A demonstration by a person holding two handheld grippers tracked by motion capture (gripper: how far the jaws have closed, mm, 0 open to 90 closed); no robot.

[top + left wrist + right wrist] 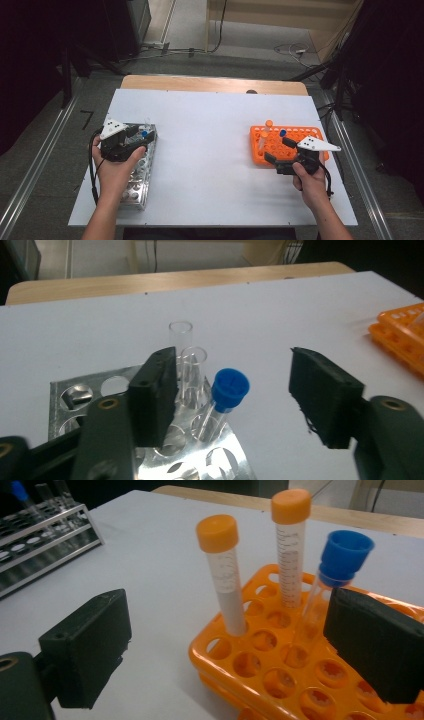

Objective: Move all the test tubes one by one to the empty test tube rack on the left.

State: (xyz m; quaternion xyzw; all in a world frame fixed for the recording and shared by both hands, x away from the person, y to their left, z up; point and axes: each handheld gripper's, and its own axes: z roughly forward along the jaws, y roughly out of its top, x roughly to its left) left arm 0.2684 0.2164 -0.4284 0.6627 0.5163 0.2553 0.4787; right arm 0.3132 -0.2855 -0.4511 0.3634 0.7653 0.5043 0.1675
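Peering along my left gripper (232, 400), jaws apart around the blue-capped tube (225, 395) standing in the metal rack (75, 395); its base is hidden. My right gripper (225, 650) gapes at the orange rack (260, 675), its blue tube (330, 580) partly behind one jaw.

We are seeing the metal rack (137, 167) sitting on the table (205, 150), far left of the plastic rack (280, 145), each holding tubes.

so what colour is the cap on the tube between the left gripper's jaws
Blue. The cap tops a clear tube in the metal rack, clearest in the left gripper view.
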